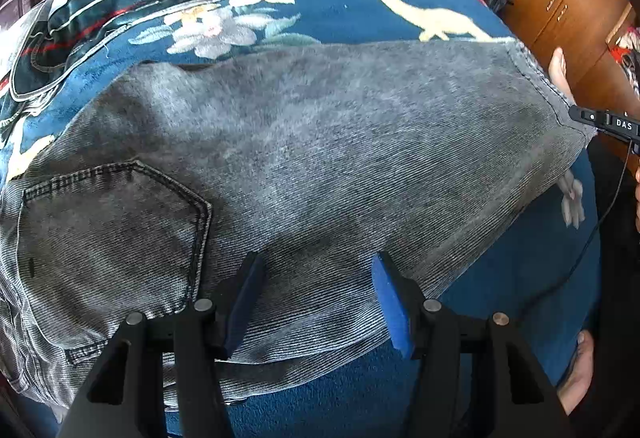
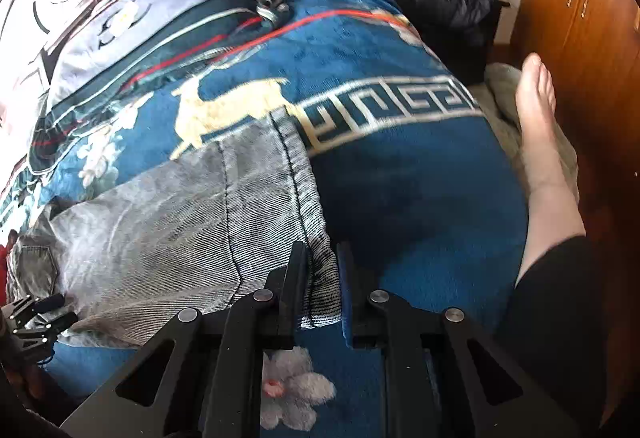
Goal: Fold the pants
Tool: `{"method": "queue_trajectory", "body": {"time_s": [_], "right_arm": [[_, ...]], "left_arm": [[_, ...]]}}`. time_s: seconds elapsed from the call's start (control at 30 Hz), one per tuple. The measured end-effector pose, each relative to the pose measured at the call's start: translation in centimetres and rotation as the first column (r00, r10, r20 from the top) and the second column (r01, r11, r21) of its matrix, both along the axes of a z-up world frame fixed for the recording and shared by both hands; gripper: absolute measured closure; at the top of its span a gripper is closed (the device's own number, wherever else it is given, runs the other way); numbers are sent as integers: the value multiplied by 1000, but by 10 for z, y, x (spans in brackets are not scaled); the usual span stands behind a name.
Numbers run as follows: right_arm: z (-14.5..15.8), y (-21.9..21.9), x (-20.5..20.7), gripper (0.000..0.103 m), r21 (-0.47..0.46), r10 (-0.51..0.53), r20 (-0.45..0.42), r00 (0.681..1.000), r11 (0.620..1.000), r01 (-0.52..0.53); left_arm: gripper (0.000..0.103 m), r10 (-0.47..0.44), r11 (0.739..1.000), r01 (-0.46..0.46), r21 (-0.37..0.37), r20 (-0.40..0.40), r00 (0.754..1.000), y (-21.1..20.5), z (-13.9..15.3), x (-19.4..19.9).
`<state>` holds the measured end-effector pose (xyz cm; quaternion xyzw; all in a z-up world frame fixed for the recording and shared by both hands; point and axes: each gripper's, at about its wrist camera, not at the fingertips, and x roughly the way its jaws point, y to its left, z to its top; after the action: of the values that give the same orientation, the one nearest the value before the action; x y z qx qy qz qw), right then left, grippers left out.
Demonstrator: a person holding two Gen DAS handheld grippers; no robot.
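Blue fleece blanket (image 1: 500,318) with deer and flowers covers the bed, and on it I see the grey pants (image 1: 320,142) spread flat. Over the pants near the back pocket (image 1: 116,234), my left gripper (image 1: 316,302) stands wide open, empty. My right gripper (image 2: 324,286) pinches the pants' hem (image 2: 320,278).

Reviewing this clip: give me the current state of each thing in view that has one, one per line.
pants: lying flat on the blanket, legs stacked together, back pocket facing up.
right gripper: shut on the hem end of the pants.
left gripper: open, fingers either side of the near edge of the pants.
blanket: spread under the pants.
cabinet: doors closed.
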<state>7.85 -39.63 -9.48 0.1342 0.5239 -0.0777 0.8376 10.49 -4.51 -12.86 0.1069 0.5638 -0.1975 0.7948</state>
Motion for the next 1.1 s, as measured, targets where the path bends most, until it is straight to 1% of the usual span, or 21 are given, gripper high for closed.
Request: {"method": "queue_trajectory", "body": {"time_s": [0.07,0.13,0.2,0.23,0.27,0.4,0.5,0.6,0.63,0.73,0.83,0.93,1.03,1.1], "right_arm": [[-14,2,5,89,-18,6,-50,999,1000,-7],[-19,4,9,89,-30,10,-64,998,999,-12],[-19,5,9,88,-43,14,-62,998,999,-17],[-16,5,8,82,-57,9,-56,998,998,-12],[-13,4,5,72,-74,-3,-48,999,997,-1],[9,7,-7,71,-86,-13,35,999,996,16],[25,25,-13,71,-62,41,112,993,997,-34],[29,43,-15,71,-56,93,130,987,995,-87],[26,47,-16,71,-53,104,124,987,994,-98],[11,57,-12,71,-49,136,68,988,990,-133],[-5,56,-8,71,-36,132,11,991,991,-132],[-16,54,-8,71,-23,131,-28,991,991,-132],[-18,59,-10,70,-55,151,-44,988,987,-154],[-17,62,-11,69,-71,162,-44,986,984,-165]], "left_arm": [[44,-13,1000,13,18,0,1000,-1,-5,-2],[44,-15,1000,14,24,9,1000,-2,-6,-4],[44,-13,1000,13,19,10,1000,-2,-4,-4],[44,-9,1000,9,11,9,1000,0,-1,-5],[44,-6,1000,6,3,14,1000,1,2,-6],[44,4,998,0,-62,58,998,3,21,-13],[44,-4,997,11,-82,81,997,-8,29,-14],[44,-6,995,13,-97,79,997,-21,29,-12],[44,-4,995,12,-99,76,997,-26,28,-11],[44,-11,997,17,-74,78,997,-38,22,-11],[44,-15,999,18,-42,79,997,-42,15,-12],[44,-21,1000,21,1,72,997,-46,3,-13],[44,-34,999,32,27,79,996,-48,-4,-16],[44,-36,999,33,33,84,996,-49,-4,-18]]}}
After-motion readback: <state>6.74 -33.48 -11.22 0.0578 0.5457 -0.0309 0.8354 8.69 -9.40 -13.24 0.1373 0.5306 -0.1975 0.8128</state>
